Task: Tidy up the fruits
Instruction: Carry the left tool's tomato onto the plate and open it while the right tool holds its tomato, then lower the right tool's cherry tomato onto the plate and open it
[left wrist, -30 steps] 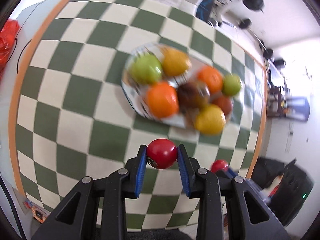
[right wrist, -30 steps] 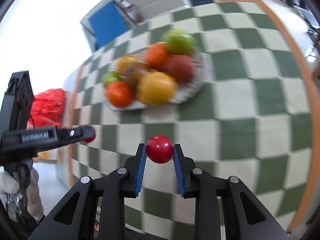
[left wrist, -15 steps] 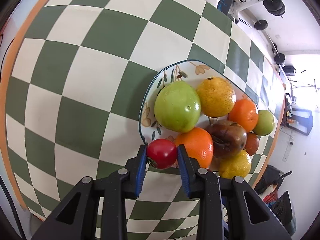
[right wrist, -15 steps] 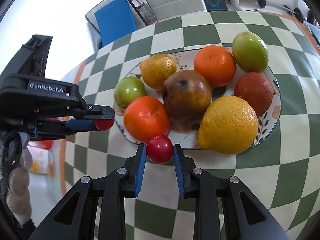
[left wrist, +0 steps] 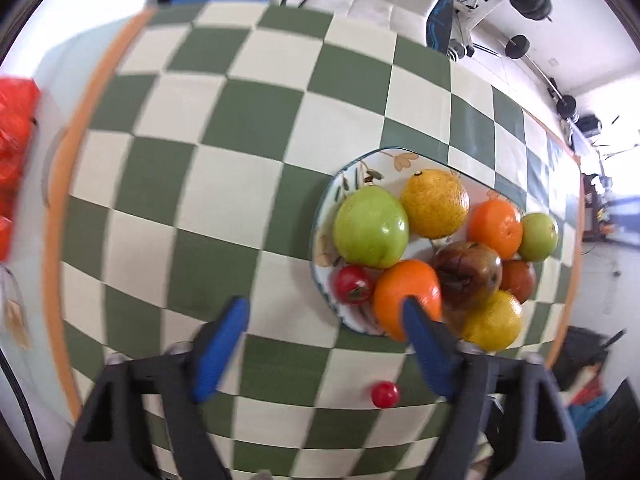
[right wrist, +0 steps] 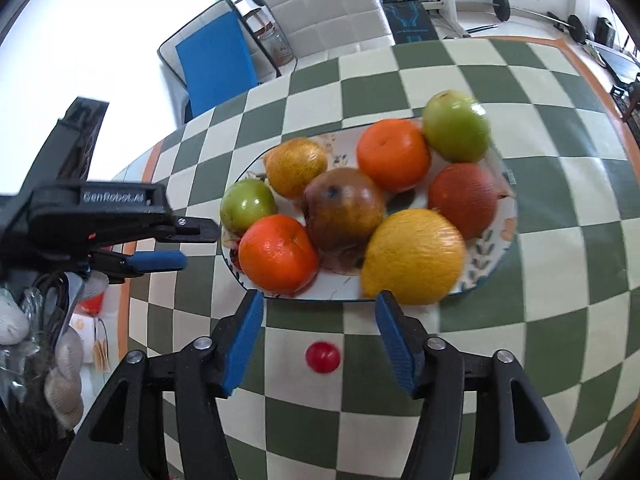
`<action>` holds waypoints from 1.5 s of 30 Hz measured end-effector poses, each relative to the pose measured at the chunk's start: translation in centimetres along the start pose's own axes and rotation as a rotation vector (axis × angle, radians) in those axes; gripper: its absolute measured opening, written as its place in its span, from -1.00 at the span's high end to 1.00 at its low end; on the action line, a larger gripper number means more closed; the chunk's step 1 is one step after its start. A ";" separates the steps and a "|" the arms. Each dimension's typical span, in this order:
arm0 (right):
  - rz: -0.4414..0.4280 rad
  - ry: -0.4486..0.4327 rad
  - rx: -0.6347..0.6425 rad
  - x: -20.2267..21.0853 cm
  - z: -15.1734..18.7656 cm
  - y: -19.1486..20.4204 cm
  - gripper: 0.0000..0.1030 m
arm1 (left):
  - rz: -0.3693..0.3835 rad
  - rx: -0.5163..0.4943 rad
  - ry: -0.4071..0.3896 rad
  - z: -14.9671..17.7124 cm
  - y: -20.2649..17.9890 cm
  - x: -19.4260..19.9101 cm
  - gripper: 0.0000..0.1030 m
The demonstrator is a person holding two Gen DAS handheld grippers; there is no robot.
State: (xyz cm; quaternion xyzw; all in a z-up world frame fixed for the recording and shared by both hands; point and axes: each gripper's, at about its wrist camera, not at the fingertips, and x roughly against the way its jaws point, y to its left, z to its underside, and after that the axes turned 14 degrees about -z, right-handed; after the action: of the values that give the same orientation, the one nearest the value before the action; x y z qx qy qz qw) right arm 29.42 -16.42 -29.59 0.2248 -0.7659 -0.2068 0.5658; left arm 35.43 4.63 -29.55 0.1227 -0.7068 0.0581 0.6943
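A flowered plate (left wrist: 326,208) (right wrist: 498,256) holds several fruits: green apples, oranges, yellow citrus and a brown pear. A small red tomato (left wrist: 353,285) lies on the plate's near rim beside the green apple (left wrist: 371,226). My left gripper (left wrist: 324,316) is open and empty above the plate's edge; it also shows in the right wrist view (right wrist: 188,246). A second small red tomato (right wrist: 323,357) (left wrist: 384,395) lies on the checkered cloth in front of the plate. My right gripper (right wrist: 320,312) is open and empty above it.
The table has a green-and-white checkered cloth (left wrist: 224,120) with an orange border. A red bag (left wrist: 14,148) lies off the table's left edge. A blue-backed chair (right wrist: 216,64) and a white padded chair (right wrist: 320,4) stand beyond the far edge.
Both grippers have opened. The left one's tomato now lies on the plate rim, the right one's tomato on the cloth before the plate. Both grippers have drawn back.
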 end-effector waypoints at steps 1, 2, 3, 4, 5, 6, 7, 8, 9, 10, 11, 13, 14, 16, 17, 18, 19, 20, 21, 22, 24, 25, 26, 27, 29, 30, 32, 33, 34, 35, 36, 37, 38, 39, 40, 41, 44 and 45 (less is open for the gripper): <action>-0.010 0.014 0.002 0.5 0.3 -0.3 -0.42 | -0.026 -0.010 -0.021 0.7 0.2 0.4 -0.82; -0.016 0.037 0.003 0.7 0.6 -0.4 -0.42 | -0.046 -0.017 -0.032 1.4 0.3 0.5 -0.83; -0.029 0.081 0.004 0.3 1.3 -0.5 -0.42 | -0.070 -0.029 -0.042 2.2 0.5 0.5 -0.83; -0.043 0.123 0.010 -0.2 2.1 -0.6 -0.42 | -0.089 -0.036 -0.048 2.9 0.7 0.5 -0.85; -0.039 0.162 0.024 -1.0 2.9 -0.5 -0.41 | -0.118 -0.044 -0.054 3.9 1.0 0.2 -0.88; -0.034 0.208 0.041 -2.0 3.9 -0.3 -0.38 | -0.133 -0.047 -0.054 4.5 1.3 0.0 -0.89; -0.040 0.252 0.049 -3.1 4.9 -0.1 -0.29 | -0.144 -0.047 -0.049 5.1 1.7 -0.3 -0.89; -0.048 0.309 0.058 -4.4 5.9 0.2 -0.25 | -0.157 -0.044 -0.035 5.8 2.1 -0.9 -0.89; -0.054 0.342 0.064 -5.2 6.7 0.4 -0.20 | -0.167 -0.038 -0.023 6.4 2.7 -1.4 -0.89; -0.063 0.381 0.081 -6.2 7.7 0.9 -0.15 | -0.172 -0.027 -0.012 6.7 3.2 -1.7 -0.89; -0.058 0.422 0.106 -7.1 8.6 1.4 -0.06 | -0.175 -0.014 -0.003 7.1 3.8 -2.0 -0.89; -0.041 0.483 0.171 -8.7 10.3 2.5 0.23 | -0.174 0.014 0.016 7.8 4.9 -2.5 -0.89; -0.017 0.502 0.223 -9.2 11.2 3.1 0.46 | -0.172 0.023 0.022 8.0 5.4 -2.7 -0.89; 0.009 0.495 0.286 -9.1 12.0 3.9 0.47 | -0.175 0.030 0.019 8.3 6.0 -2.7 -0.89; 0.006 0.482 0.295 -8.7 12.0 4.1 0.48 | -0.173 0.031 0.014 8.4 6.1 -2.6 -0.89; -0.005 0.464 0.282 -8.2 11.8 4.0 0.48 | -0.169 0.033 0.001 8.4 6.2 -2.3 -0.89; -0.013 0.435 0.267 -7.4 11.2 4.0 0.48 | -0.168 0.034 -0.013 8.3 6.1 -2.0 -0.89; -0.025 0.389 0.250 -6.3 10.1 3.9 0.48 | -0.170 0.034 -0.033 8.1 5.9 -1.7 -0.89; -0.031 0.350 0.237 -5.5 9.1 3.9 0.48 | -0.172 0.033 -0.050 7.8 5.7 -1.4 -0.89; -0.029 0.296 0.226 -4.4 7.6 3.7 0.48 | -0.174 0.032 -0.064 7.7 5.5 -1.0 -0.89; -0.011 0.211 0.203 -3.0 4.6 3.3 0.48 | -0.166 0.028 -0.089 6.8 4.8 -0.5 -0.89; -0.001 0.173 0.183 -2.5 3.1 2.7 0.48 | -0.165 0.027 -0.100 6.3 4.4 -0.3 -0.92; 0.010 0.151 0.170 -2.4 2.0 2.2 0.48 | -0.163 0.024 -0.107 5.9 4.1 -0.2 -0.96; 0.020 0.138 0.162 -2.4 1.0 2.0 0.48 | -0.159 0.020 -0.112 5.4 3.8 -0.1 -0.96; 0.052 0.118 0.169 -2.8 -1.2 1.7 0.48 | -0.152 0.015 -0.117 4.9 3.2 0.0 -0.97; 0.070 0.114 0.183 -2.9 -1.9 1.6 0.47 | -0.149 0.009 -0.122 4.6 3.0 0.1 -0.97; 0.097 0.116 0.204 -3.3 -2.9 1.6 0.46 | -0.153 -0.004 -0.128 4.5 2.6 0.2 -0.97; 0.108 0.111 0.205 -3.5 -3.2 1.5 0.44 | -0.154 -0.011 -0.130 4.5 2.6 0.2 -0.97; 0.123 0.102 0.204 -3.5 -3.5 1.5 0.36 | -0.156 -0.016 -0.132 4.6 2.5 0.3 -0.97; 0.134 0.090 0.196 -3.3 -3.8 1.4 0.13 | -0.157 -0.021 -0.135 4.7 2.5 0.4 -0.97; 0.118 0.073 0.181 -3.6 -3.7 1.7 0.05 | -0.155 -0.030 -0.139 4.9 2.6 0.6 -0.97; 0.108 0.052 0.165 -3.0 -3.7 1.7 -0.10 | -0.155 -0.038 -0.146 5.1 2.6 0.9 -0.97; 0.105 0.032 0.154 -2.6 -3.4 1.9 -0.27 | -0.159 -0.044 -0.152 5.4 2.7 1.1 -0.97; 0.116 0.001 0.142 -1.5 -3.1 2.0 -0.38 | -0.162 -0.051 -0.164 5.8 2.7 1.4 -0.97; 0.121 -0.019 0.135 -0.7 -2.7 2.1 -0.61 | -0.161 -0.056 -0.174 6.1 2.8 1.7 -0.97; 0.129 -0.035 0.126 0.2 -2.4 2.2 -0.72 | -0.159 -0.061 -0.183 6.5 2.9 2.1 -0.97; 0.214 -0.046 0.114 2.7 -1.1 2.2 -0.84 | -0.146 -0.070 -0.222 7.8 3.0 3.7 -0.97; 0.238 -0.046 0.111 3.5 -0.6 2.2 -0.84 | -0.143 -0.071 -0.236 8.2 3.0 4.3 -0.97</action>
State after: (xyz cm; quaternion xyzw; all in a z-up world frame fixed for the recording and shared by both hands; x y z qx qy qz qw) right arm 28.85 -16.72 -25.45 0.1585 -0.8103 -0.1007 0.5552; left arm 26.68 5.05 -25.22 0.1538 -0.7746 -0.0314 0.6127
